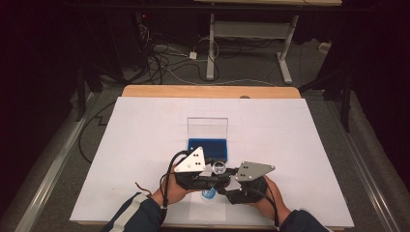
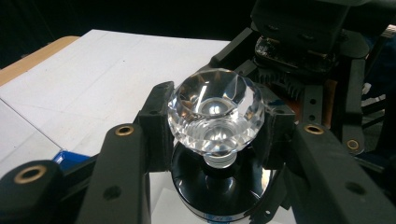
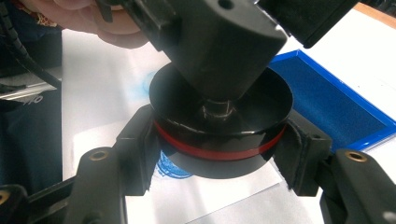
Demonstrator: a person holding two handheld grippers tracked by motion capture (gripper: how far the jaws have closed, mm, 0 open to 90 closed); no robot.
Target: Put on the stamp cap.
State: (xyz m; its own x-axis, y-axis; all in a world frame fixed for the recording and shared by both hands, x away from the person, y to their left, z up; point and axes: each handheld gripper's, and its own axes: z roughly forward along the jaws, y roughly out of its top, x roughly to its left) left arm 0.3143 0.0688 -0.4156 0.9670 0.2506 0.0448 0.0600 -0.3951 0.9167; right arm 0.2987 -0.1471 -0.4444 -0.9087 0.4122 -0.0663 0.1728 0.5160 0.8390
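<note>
Your left tool (image 2: 212, 135) is clamped on the clear faceted crystal knob (image 2: 215, 111), one jaw pad on each side of it. Your right tool (image 3: 219, 154) grips the round black base with a red band (image 3: 220, 135) directly beneath that knob, its jaws closed against the rim. Both tools meet at about 6 o'clock on the white worktop (image 1: 145, 130), above a white sheet bearing a blue round mark (image 3: 170, 168). Just beyond, toward 12 o'clock, a blue foam-lined tray with an upright clear lid (image 1: 208, 143) sits on the worktop.
</note>
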